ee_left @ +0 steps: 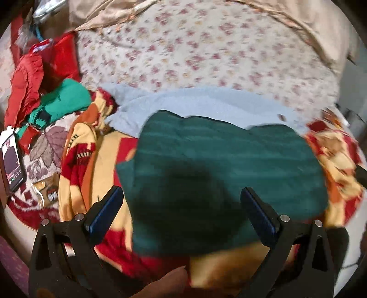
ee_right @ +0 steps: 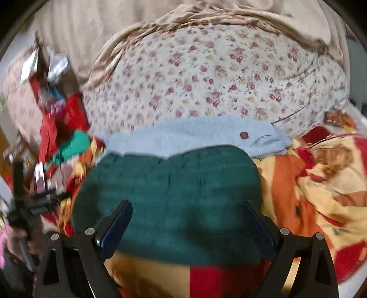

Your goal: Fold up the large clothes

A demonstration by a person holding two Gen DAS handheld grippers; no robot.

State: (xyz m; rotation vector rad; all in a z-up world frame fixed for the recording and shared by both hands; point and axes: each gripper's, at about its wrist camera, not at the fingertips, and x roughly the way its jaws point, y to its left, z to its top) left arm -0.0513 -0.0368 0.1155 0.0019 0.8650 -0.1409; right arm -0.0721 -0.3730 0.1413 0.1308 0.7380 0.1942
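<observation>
A dark green garment (ee_left: pixel 220 169) lies folded flat on a yellow, red and orange blanket (ee_left: pixel 107 160). It also shows in the right wrist view (ee_right: pixel 174 197). A light blue garment (ee_left: pixel 201 105) lies just behind it, with a brown button in the right wrist view (ee_right: pixel 206 135). My left gripper (ee_left: pixel 181 194) is open and empty above the green garment's near half. My right gripper (ee_right: pixel 188 208) is open and empty over the same garment. The left gripper (ee_right: pixel 36 197) shows blurred at the left of the right wrist view.
A floral sheet (ee_right: pixel 218 75) covers the bed behind. A pile of red and bright green clothes (ee_left: pixel 45 96) lies at the left. A phone (ee_left: pixel 12 160) lies at the far left edge. A beige cloth (ee_right: pixel 206 13) runs along the back.
</observation>
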